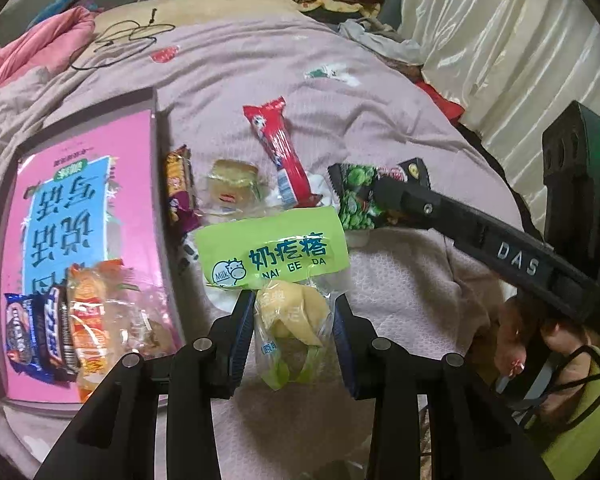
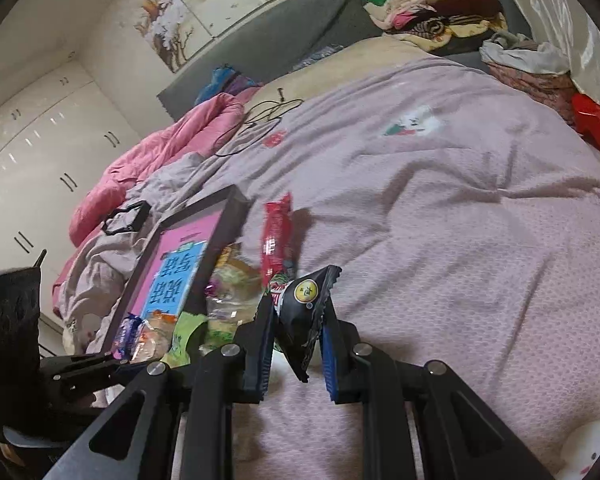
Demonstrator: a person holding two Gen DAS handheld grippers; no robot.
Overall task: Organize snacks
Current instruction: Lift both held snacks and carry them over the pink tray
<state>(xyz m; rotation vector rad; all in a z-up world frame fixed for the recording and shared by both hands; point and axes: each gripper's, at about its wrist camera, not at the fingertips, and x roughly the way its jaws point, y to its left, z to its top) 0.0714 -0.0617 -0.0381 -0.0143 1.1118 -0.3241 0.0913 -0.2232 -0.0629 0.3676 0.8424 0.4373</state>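
Snacks lie on a mauve bedspread. My left gripper [image 1: 292, 334] is shut on a clear packet with a green milk-curd label [image 1: 276, 254] and a pale yellow piece inside. My right gripper [image 2: 296, 336] is shut on a black and green pea snack packet [image 2: 304, 312], which also shows in the left wrist view [image 1: 360, 196]. A pink tray [image 1: 132, 152] at the left holds blue chocolate bars [image 1: 36, 332] and an orange packet [image 1: 90, 320]. A red stick packet [image 1: 280, 152], a small cake [image 1: 232, 184] and a brown wafer packet [image 1: 180, 188] lie loose.
A black cable [image 1: 120, 40] and a pink duvet [image 1: 28, 56] lie at the far left of the bed. Folded clothes [image 2: 440, 8] are stacked at the head. A cream curtain [image 1: 500, 40] hangs on the right. Wardrobe doors [image 2: 40, 152] stand at the left.
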